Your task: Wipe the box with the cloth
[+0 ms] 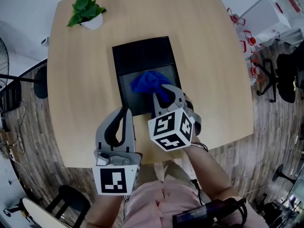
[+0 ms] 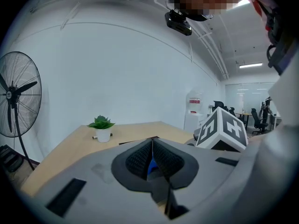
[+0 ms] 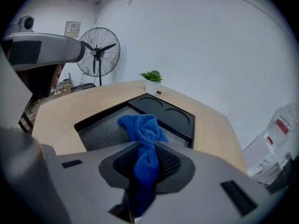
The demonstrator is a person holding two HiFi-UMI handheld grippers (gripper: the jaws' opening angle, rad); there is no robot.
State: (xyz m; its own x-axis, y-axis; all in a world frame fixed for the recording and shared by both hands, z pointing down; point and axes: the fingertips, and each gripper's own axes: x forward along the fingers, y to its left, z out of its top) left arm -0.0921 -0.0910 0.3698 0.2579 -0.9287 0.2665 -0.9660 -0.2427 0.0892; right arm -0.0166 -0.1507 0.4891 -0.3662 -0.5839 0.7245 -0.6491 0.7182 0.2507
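Observation:
A flat black box (image 1: pixel 142 56) lies in the middle of the wooden table (image 1: pixel 204 56); its far half is black with two round recesses (image 3: pixel 170 113), its near half is grey inside. My right gripper (image 1: pixel 159 91) is over the near half, shut on a bunched blue cloth (image 1: pixel 147 82). In the right gripper view the cloth (image 3: pixel 140 125) is pinched between the pads (image 3: pixel 166 160) and spills forward onto the grey floor of the box. My left gripper (image 1: pixel 125 110) hovers at the box's near left corner, jaws closed together with nothing in them (image 2: pixel 152 146).
A small potted plant (image 1: pixel 88 12) stands at the table's far left corner. A standing fan (image 3: pixel 98 52) is off the table's left side. Office chairs (image 1: pixel 285 75) and red-white items are to the right. The table's near edge (image 1: pixel 142 161) runs under my grippers.

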